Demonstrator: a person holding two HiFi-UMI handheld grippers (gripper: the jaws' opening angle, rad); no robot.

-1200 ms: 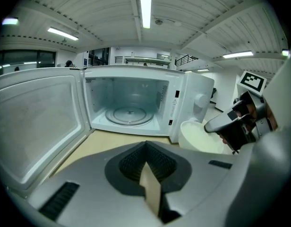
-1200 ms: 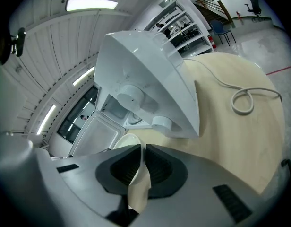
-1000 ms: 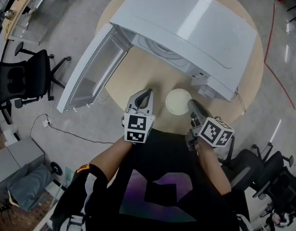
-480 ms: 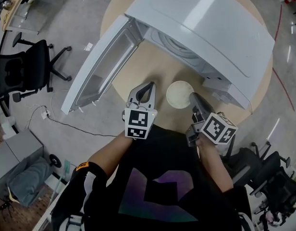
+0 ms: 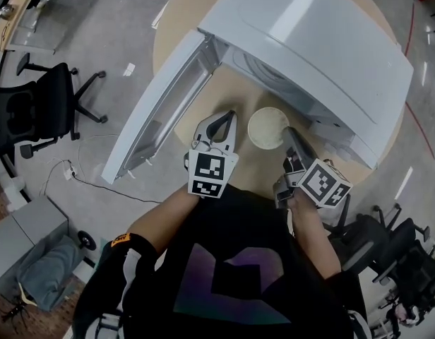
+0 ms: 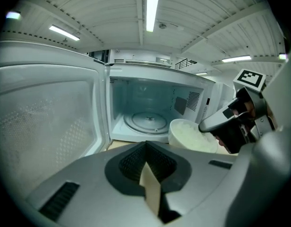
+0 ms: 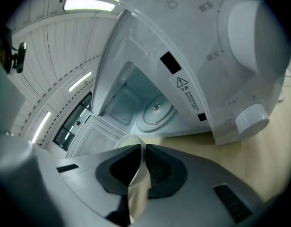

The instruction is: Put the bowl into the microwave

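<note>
Item, far left: black office chair (image 5: 41, 108) on the grey floor, well apart from the table. Item: round wooden table (image 5: 256, 162) bearing a white microwave (image 5: 309, 41). Item: microwave door (image 5: 164, 111), swung fully open to the left, its inner face toward my left claw. Item: open cavity with a glass turntable (image 6: 145, 121) lying flat on its floor, nothing on it. Item: my left claw (image 5: 223, 122), held over the near edge of the table in front of the door hinge, jaws brought together with nothing between them, its marker cube (image 5: 212, 174) toward my body. Item: the bowl (image 5: 268, 127), white and round, just outside the cavity in front of its right part, to the right of my left claw. I cannot tell whether its base touches the table. Item: my right claw (image 5: 289, 136), clenched on the bowl's near right rim, the thin white wall pinched between the two dark pads. Item: control panel on the microwave's right side, with a round white dial (image 7: 252, 118), just right of the bowl.
</note>
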